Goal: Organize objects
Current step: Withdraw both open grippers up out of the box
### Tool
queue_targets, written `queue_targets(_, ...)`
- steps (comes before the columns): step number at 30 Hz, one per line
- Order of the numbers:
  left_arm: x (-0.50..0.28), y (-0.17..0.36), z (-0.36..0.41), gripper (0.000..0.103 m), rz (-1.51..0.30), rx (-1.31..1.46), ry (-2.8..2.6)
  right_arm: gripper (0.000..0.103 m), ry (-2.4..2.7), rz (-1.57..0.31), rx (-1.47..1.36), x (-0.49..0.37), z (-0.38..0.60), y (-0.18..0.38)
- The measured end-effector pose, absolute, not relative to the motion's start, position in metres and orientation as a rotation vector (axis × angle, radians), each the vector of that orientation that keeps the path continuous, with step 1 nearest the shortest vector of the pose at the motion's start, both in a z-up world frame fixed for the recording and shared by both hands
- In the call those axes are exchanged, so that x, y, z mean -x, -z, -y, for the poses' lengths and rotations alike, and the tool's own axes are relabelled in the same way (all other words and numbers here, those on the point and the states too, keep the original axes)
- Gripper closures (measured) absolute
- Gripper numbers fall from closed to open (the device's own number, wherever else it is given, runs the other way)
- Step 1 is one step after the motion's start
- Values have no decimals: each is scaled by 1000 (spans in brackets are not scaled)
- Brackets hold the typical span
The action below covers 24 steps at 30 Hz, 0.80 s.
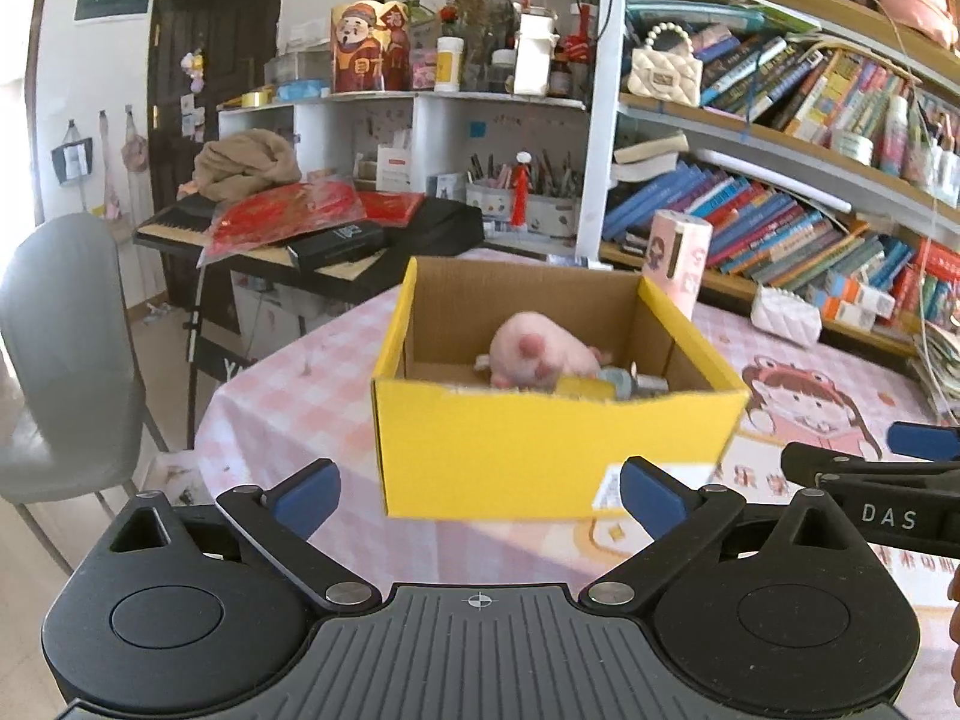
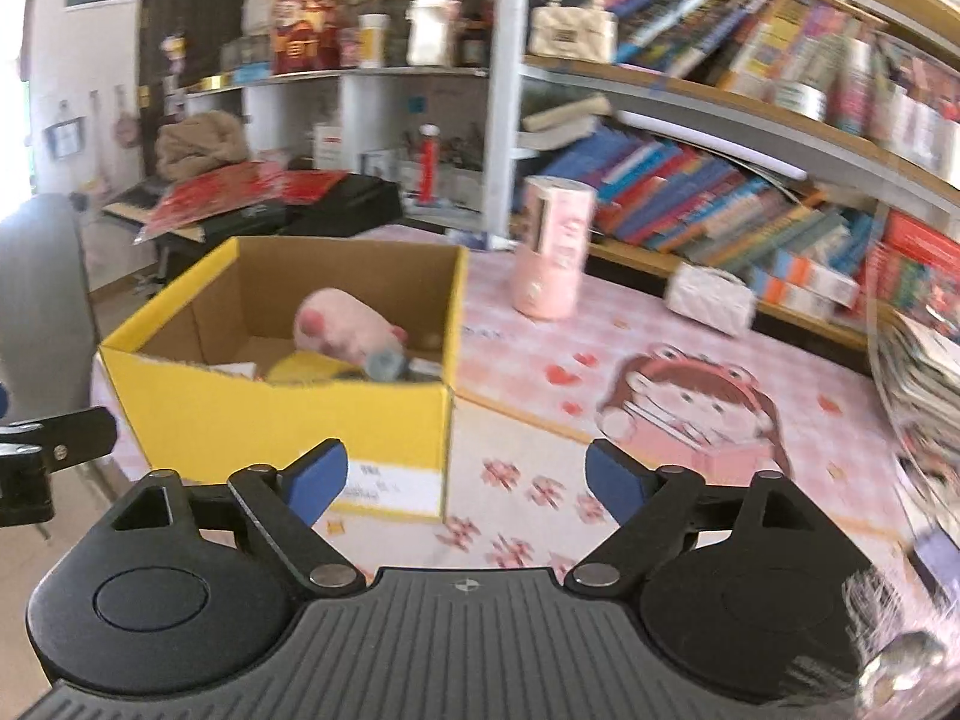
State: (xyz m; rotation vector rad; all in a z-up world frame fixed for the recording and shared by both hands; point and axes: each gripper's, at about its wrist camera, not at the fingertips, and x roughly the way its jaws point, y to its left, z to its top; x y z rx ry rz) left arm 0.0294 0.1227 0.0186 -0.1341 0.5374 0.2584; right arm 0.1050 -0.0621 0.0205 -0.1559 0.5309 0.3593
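Note:
A yellow cardboard box (image 1: pixel 540 450) (image 2: pixel 288 414) stands open on the pink checked tablecloth (image 1: pixel 288 384) (image 2: pixel 540 360). Inside it lies a pink plush pig (image 1: pixel 534 354) (image 2: pixel 342 324) on top of a grey-blue item (image 1: pixel 621 381) (image 2: pixel 384 363) and something yellow. My left gripper (image 1: pixel 477 489) is open in front of the box's near wall, nothing between its blue pads. My right gripper (image 2: pixel 465 480) is open over the cloth at the box's right front corner, also empty. In the left wrist view the right gripper's arm (image 1: pixel 870 480) shows at the right edge.
A pink cylindrical canister (image 1: pixel 678 258) (image 2: pixel 555 246) and a white quilted pouch (image 1: pixel 786 312) (image 2: pixel 711 297) sit behind the box. Bookshelves (image 1: pixel 780 210) line the far side. A stack of papers (image 2: pixel 924 384) lies at right. A grey chair (image 1: pixel 60 348) stands left of the table.

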Motion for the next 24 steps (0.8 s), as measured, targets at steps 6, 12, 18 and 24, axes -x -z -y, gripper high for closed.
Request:
queue_targets(6,-13,-13,-113,2,-574,129,-219,7,-277,-535,139,-71,79,-12)
queue_targets(12,0,-9,-104,1,-589,113,-178,2,-213,-558,105,-48,93,-7)
queue_targets(18,6,-4,-91,1,-605,85,-144,0,-144,-591,90,-25,108,2)
queue_targets(24,2,-2,-70,1,-623,27,-113,0,-65,-606,86,-10,126,6)
